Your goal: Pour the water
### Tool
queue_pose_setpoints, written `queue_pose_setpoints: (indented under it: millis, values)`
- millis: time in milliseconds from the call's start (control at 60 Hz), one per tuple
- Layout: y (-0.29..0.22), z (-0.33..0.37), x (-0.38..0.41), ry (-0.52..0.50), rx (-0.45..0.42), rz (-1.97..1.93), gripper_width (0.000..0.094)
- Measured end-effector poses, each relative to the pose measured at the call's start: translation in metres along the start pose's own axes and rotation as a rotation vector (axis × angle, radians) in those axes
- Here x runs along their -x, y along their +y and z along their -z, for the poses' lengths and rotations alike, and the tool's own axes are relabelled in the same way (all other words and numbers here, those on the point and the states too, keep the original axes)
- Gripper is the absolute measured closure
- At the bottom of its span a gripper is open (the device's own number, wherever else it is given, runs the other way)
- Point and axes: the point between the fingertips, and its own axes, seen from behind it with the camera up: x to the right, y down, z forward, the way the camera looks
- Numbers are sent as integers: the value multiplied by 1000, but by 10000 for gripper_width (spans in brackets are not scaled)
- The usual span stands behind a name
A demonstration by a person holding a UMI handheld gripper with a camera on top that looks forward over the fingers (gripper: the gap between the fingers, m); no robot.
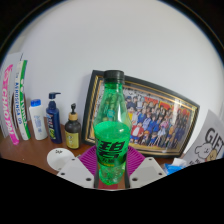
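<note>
Bottle (111, 130) held upright between gripper (110, 170) fingers, pads pressed on both sides of its lower body.
Green plastic, black cap on, printed label facing camera. Behind it stood a framed group photo (148, 118) leaning on white wall; a pump dispenser (53, 118), small white bottle (37, 119) and dark dropper bottle (72, 129) sat on wooden table (40, 150) beside it.

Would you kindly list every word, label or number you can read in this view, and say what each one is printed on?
"GIF", cut off: white card beyond the right finger.
White characters on the green bottle between the gripper fingers: too stylised to read.
Print on the tall pink and green packages: too blurred.
Labels on the small bottles: too small.
Framed group photo: no legible text.
</note>
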Motion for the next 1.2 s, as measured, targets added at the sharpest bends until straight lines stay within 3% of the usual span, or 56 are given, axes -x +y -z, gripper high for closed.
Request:
queue_pose_setpoints:
  millis: [350,450,617,733,933,1200]
  values:
    - [86,-34,7,-38,77,-183,579]
    - [84,-30,6,-36,22,-187,552]
    - [92,-23,7,-40,49,-196,396]
    - [101,-9,12,-44,111,-167,69]
    - [96,54,19,26,207,-188,82]
    - [86,204,65,127,380,-223,85]
